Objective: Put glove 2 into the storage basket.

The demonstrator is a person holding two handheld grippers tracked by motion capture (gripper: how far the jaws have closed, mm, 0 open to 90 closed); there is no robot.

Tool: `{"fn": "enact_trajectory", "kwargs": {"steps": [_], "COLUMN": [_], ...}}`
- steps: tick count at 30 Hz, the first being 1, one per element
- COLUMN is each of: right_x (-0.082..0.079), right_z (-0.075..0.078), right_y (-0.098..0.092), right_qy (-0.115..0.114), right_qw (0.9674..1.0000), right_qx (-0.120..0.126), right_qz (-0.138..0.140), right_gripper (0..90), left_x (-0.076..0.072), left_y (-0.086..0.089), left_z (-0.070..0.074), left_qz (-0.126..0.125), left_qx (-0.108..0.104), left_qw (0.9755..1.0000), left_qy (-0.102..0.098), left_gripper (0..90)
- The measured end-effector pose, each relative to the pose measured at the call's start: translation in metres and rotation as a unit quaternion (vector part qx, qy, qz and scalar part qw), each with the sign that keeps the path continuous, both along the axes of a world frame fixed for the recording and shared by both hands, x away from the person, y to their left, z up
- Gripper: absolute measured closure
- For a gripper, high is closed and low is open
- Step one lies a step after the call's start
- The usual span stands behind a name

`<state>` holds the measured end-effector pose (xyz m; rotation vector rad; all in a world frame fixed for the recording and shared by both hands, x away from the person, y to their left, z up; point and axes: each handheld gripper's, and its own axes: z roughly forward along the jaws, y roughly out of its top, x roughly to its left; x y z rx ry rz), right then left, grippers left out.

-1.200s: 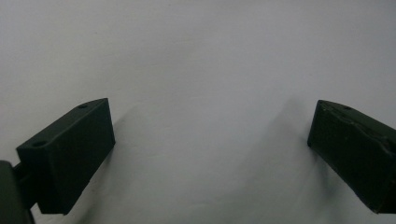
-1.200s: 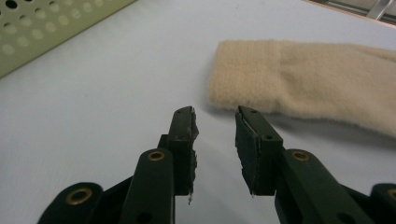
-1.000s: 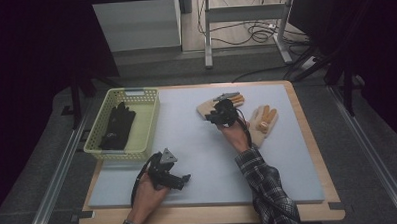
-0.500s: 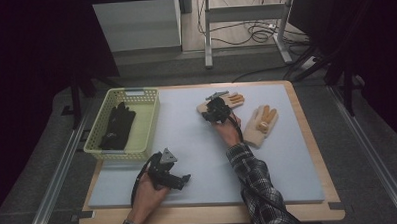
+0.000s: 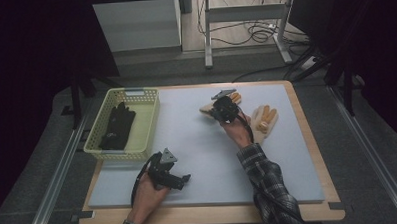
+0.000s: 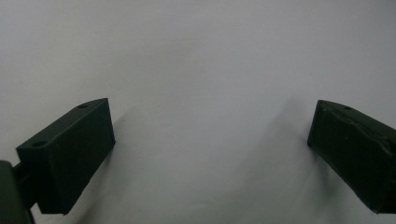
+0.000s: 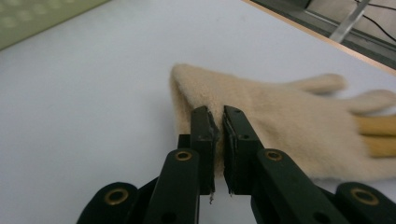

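1. Working over the worktop (image 5: pixel 198 157), a pale grey mat on a wooden board; my forearms come in from its near edge.
2. Basket (image 5: pixel 149 121), yellow-green, sits at the far left of the mat, with a black glove (image 5: pixel 118 127) lying inside it.
3. Second tan glove (image 5: pixel 265 120), with orange-yellow fingers, lies flat at the far right, just beside my right wrist.
4. First tan glove (image 7: pixel 280 116) lies far of centre, fingers pointing away to the right in the right gripper view, cuff edge toward my tongs.
5. Left tongs (image 6: pixel 210 154) rest low over bare mat near the front left, well apart from both tan gloves. Jaws stand wide apart with nothing between them.
6. Right tongs (image 7: pixel 219 140) are at the cuff of the first tan glove. Jaws have just been closing and now stand nearly together, a narrow slit left; a fold of the cuff fabric is pinched at the tips.
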<state>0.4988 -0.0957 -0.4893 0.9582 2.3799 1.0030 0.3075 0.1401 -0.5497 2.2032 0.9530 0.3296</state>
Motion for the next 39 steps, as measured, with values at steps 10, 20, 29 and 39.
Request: {"fn": "enact_trajectory", "kwargs": {"steps": [10,20,29,39], "right_x": [-0.02,0.028,0.041,0.029], "right_z": [0.004,-0.02,-0.036,-0.028], "right_y": [-0.045,-0.025,-0.013,-0.016], "right_qy": [0.032,0.028,0.016,-0.003], "right_qw": [0.9988,0.9957,0.9954,0.996], "right_qx": [0.029,0.007,-0.034,-0.045], "right_qz": [-0.023,-0.088,-0.088,-0.077], "right_gripper": [55.3,30.6,38.6,61.4], "left_x": [0.0,0.0,0.0,0.0], "left_y": [0.0,0.0,0.0,0.0], "left_z": [0.0,0.0,0.0,0.0], "left_qz": [0.0,0.0,0.0,0.0], "left_qx": [0.0,-0.001,-0.001,-0.001], "left_qw": [1.0,1.0,1.0,1.0], "left_qy": [0.0,0.0,0.0,0.001], "left_gripper": [0.7,0.7,0.7,0.7]}}
